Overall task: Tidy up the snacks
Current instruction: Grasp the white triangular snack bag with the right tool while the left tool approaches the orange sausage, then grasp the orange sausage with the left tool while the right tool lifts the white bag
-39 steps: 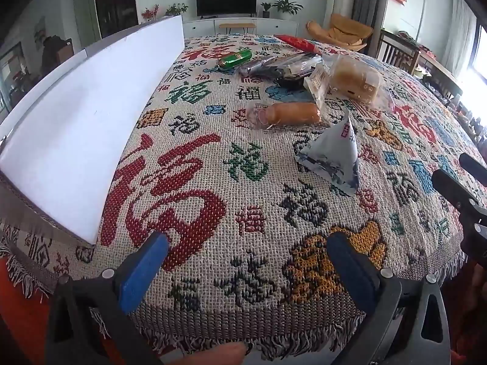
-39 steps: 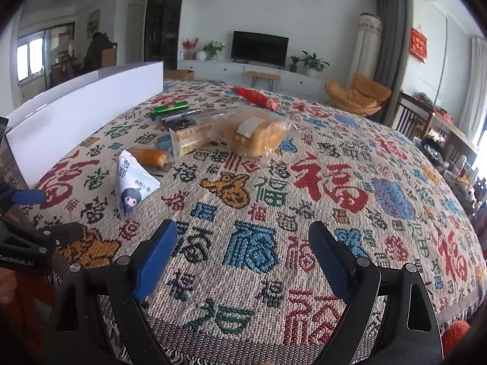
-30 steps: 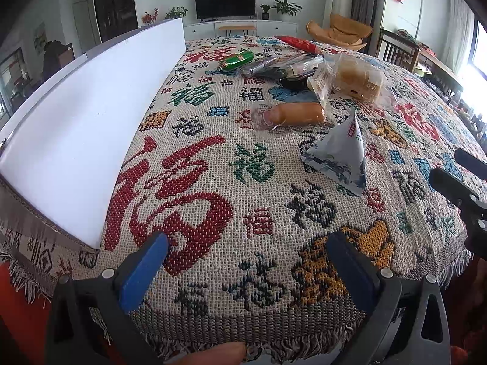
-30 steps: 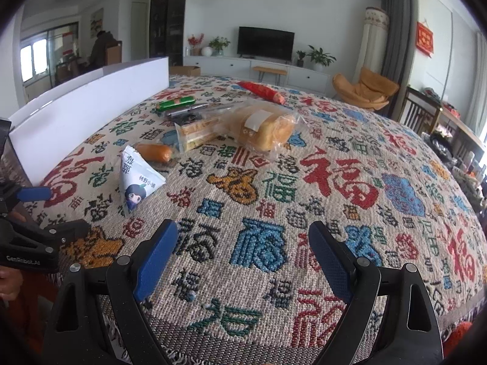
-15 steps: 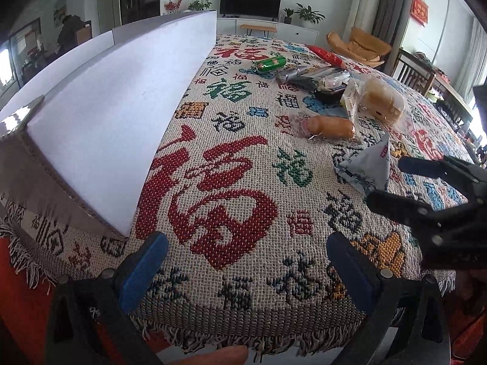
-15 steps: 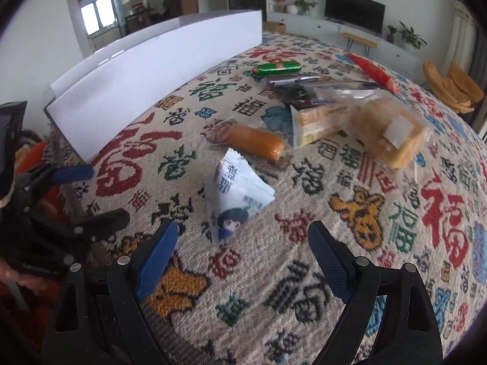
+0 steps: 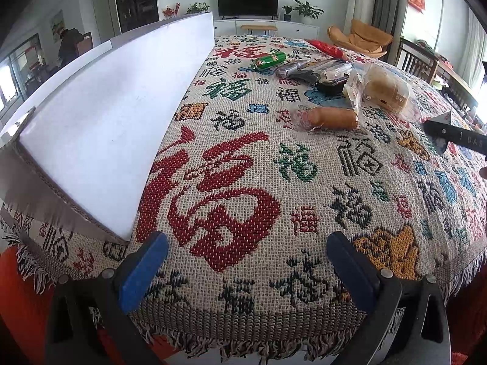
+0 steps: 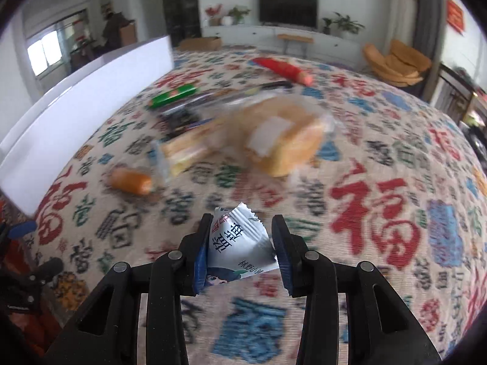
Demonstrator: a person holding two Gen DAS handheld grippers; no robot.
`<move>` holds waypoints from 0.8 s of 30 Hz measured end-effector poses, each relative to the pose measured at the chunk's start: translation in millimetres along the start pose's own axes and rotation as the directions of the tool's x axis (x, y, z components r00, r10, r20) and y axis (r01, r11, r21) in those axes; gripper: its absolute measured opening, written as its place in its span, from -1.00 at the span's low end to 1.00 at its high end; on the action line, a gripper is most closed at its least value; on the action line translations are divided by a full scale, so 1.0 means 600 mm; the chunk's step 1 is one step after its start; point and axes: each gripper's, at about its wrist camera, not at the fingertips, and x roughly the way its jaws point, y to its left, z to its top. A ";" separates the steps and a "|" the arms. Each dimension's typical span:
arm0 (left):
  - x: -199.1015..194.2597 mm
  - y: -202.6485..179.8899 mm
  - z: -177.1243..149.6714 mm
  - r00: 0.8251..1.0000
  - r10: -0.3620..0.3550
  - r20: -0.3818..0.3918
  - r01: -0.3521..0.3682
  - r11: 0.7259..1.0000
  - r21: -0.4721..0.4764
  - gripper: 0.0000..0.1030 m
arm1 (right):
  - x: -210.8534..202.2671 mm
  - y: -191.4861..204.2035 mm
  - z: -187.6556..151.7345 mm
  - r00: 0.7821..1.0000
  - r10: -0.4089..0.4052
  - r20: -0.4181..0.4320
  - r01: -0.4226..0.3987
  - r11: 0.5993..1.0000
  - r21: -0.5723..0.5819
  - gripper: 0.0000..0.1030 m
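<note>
White foil now sits between the blue pads of the right gripper [image 8: 242,251], which has closed on the triangular snack packet [image 8: 240,248] that half a second ago lay free on the woven cloth [image 7: 243,164] beside the sausage [image 7: 330,117]. The packet is raised off the cloth, its printed cartoon face half hidden behind the left pad. In the left wrist view only a corner of it shows at the right edge, behind the black body of the right gripper, which is itself cut off by the frame. The left gripper [image 7: 248,269] stays wide apart and empty near the fringed front edge of the worktop, close to the corner of the white cardboard box [image 7: 106,127]. Motion blur smears the right wrist view, so the bagged bread [image 8: 286,140] and sandwich pack [image 8: 185,152] are hard to make out; print on the green roll [image 7: 271,60] and red sausage [image 8: 284,69] farther back cannot be read.
</note>
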 end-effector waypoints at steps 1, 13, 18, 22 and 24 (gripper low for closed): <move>0.003 0.000 0.002 1.000 0.002 -0.004 -0.002 1.000 -0.001 1.00 | -0.001 -0.031 0.003 0.999 -0.034 0.000 0.034 0.998 0.048 -0.21; 0.025 -0.013 0.043 0.993 -0.105 -0.049 0.109 0.990 0.089 1.00 | 0.021 -0.137 -0.025 0.996 -0.085 -0.008 0.084 0.960 0.266 0.39; 0.017 -0.066 0.139 0.966 -0.258 -0.015 0.254 0.933 0.254 1.00 | 0.030 -0.125 -0.020 0.993 -0.117 -0.027 0.120 0.967 0.225 0.48; 0.048 -0.106 0.224 0.960 -0.275 0.045 0.235 0.886 0.399 1.00 | 0.036 -0.108 -0.018 0.984 -0.169 -0.049 0.175 0.969 0.173 0.53; 0.083 -0.123 0.251 0.958 -0.287 0.009 0.256 0.868 0.425 1.00 | 0.034 -0.116 -0.020 0.989 -0.143 -0.044 0.149 0.969 0.198 0.54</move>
